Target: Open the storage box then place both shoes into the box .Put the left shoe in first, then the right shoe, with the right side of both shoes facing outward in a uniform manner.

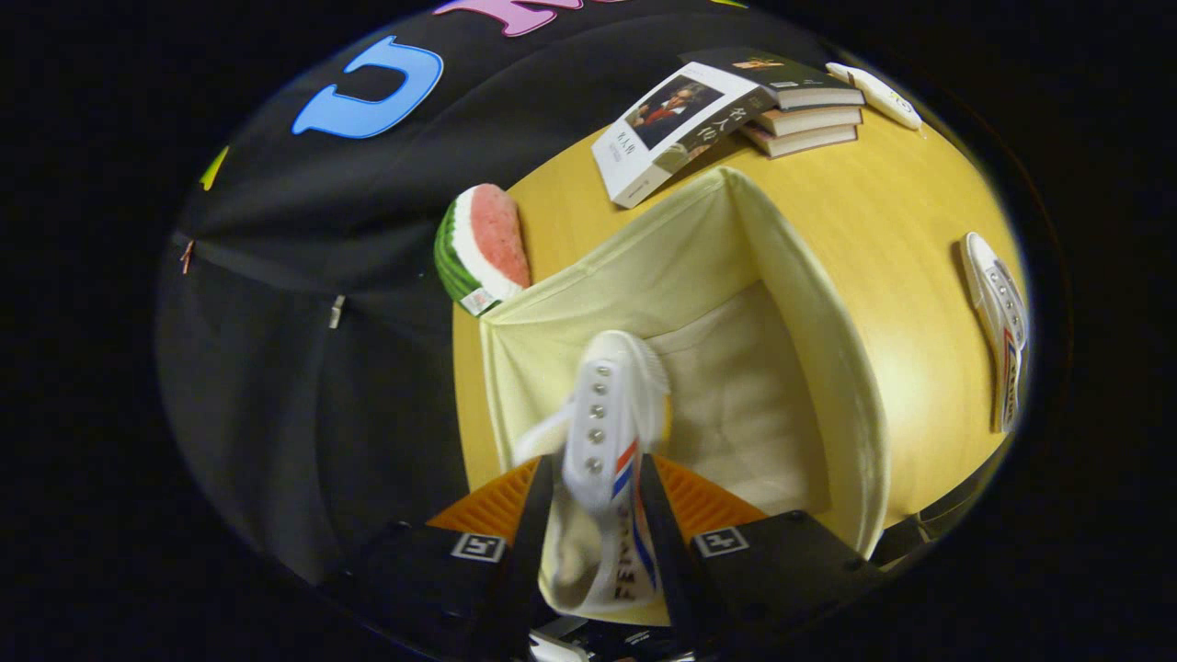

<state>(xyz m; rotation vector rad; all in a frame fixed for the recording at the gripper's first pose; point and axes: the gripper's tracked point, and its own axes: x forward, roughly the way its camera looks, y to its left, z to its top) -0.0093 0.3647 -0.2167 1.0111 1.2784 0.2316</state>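
One white shoe [611, 418] hung clamped between both fingers of the claw [598, 501], toe pointing into the open cloth box [809, 303]. It looked light and pliable, best held by its sidewalls. The second shoe [998, 326] lay well apart on the table [906, 207].

Black cloth wall [303, 368] stands behind a yellow wooden table [883, 276].

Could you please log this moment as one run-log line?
tongs: shut on white canvas shoe | over open cream fabric box | second white shoe: on yellow table
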